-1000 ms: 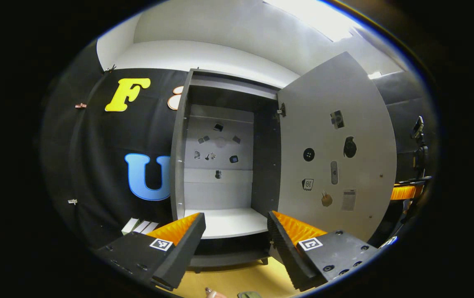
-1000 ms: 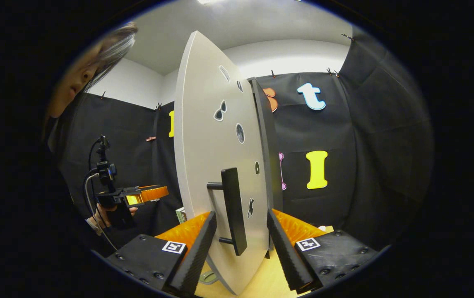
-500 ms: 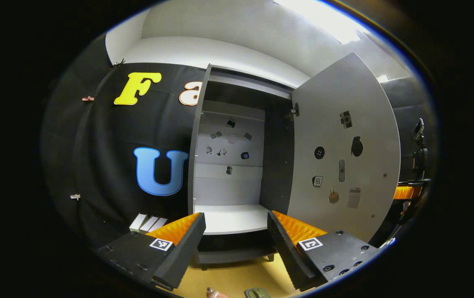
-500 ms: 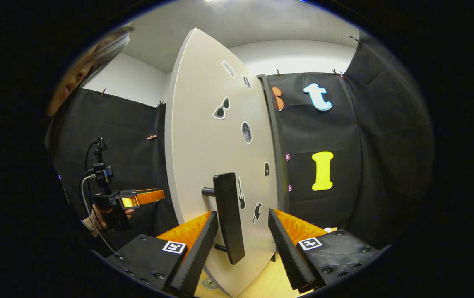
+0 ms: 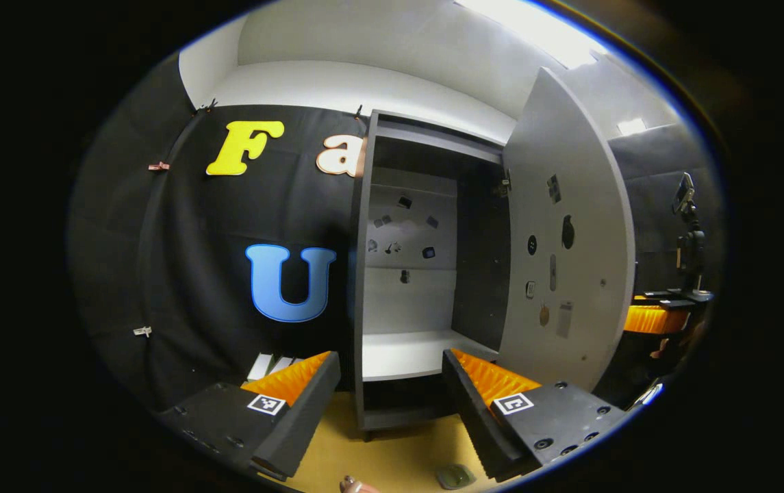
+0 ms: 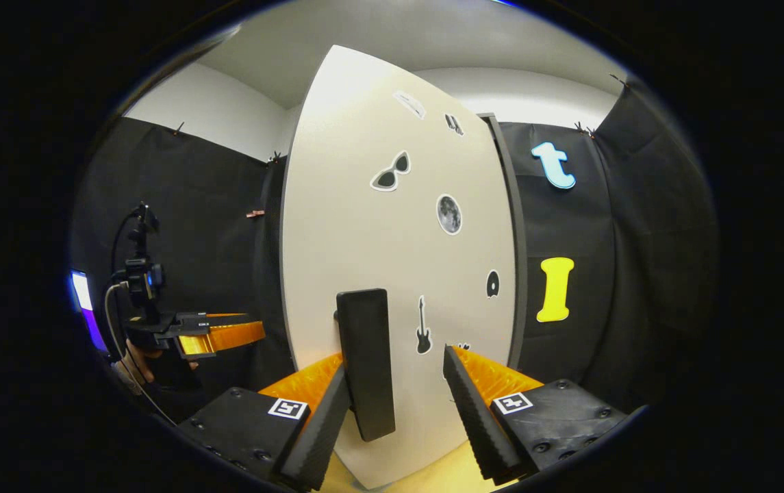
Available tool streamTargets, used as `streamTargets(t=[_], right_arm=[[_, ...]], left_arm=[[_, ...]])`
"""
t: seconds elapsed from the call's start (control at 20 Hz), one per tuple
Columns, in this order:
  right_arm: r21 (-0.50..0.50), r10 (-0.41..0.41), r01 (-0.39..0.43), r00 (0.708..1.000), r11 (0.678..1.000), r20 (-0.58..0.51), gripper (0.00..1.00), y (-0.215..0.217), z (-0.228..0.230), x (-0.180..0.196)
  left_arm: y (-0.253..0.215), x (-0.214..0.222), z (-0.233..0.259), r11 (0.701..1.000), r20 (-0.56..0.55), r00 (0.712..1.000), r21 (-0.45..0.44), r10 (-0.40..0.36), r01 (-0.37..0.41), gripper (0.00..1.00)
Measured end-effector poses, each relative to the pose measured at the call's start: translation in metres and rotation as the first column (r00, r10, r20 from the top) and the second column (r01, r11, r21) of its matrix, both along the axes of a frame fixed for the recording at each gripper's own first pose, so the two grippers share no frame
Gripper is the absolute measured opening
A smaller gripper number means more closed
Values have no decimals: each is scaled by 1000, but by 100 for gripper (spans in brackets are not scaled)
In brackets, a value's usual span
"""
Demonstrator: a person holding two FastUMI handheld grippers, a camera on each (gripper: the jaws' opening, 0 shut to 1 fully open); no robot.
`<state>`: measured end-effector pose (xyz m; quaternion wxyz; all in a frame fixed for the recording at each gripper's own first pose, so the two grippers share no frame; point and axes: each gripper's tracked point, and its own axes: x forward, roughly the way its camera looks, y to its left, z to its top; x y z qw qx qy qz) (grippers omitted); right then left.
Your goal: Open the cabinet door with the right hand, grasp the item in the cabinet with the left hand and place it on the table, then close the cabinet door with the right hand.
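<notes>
- Swung further shut since before: flat grey cabinet door (image 6: 392, 274), stickered.
- Right gripper (image 6: 392, 404) level, fingers spread around the black bar handle (image 6: 364, 363).
- Left gripper (image 5: 392, 404) level, gaping, holding nothing.

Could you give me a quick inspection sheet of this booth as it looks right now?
Surface: yellow table, a small greenish object lying near its front edge.
Job's things: cabinet open, white shelf bare; cabinet door partway open; black door handle.
Clutter: white blocks beside the cabinet.
Grippers: left gripper open; right gripper open, handle between its fingers.
Cables: black cable on the left gripper.
Surroundings: black cloth walls.
</notes>
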<state>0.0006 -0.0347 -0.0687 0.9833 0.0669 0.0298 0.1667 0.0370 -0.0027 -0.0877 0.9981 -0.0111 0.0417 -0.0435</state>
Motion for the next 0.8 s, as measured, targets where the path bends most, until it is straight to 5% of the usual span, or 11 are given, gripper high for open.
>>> streamTargets(t=[0.1, 0.2, 0.6, 0.8], right_arm=[[49, 100, -99, 995, 994, -18, 83, 40, 2, -8], [32, 108, -107, 994, 994, -6, 84, 49, 7, -10], [-132, -78, 83, 996, 988, 40, 99, 32, -14, 2], [-113, -151, 157, 987, 981, 57, 98, 26, -17, 5]], left_arm=[[7, -5, -2, 1000, -7, 1000, 1, -3, 3, 94], [15, -9, -1, 1000, -5, 1000, 14, -3, 3, 95], [8, -16, -5, 999, -14, 999, 9, -42, 42, 94], [-11, -14, -1, 997, -3, 998, -23, -70, 70, 94]])
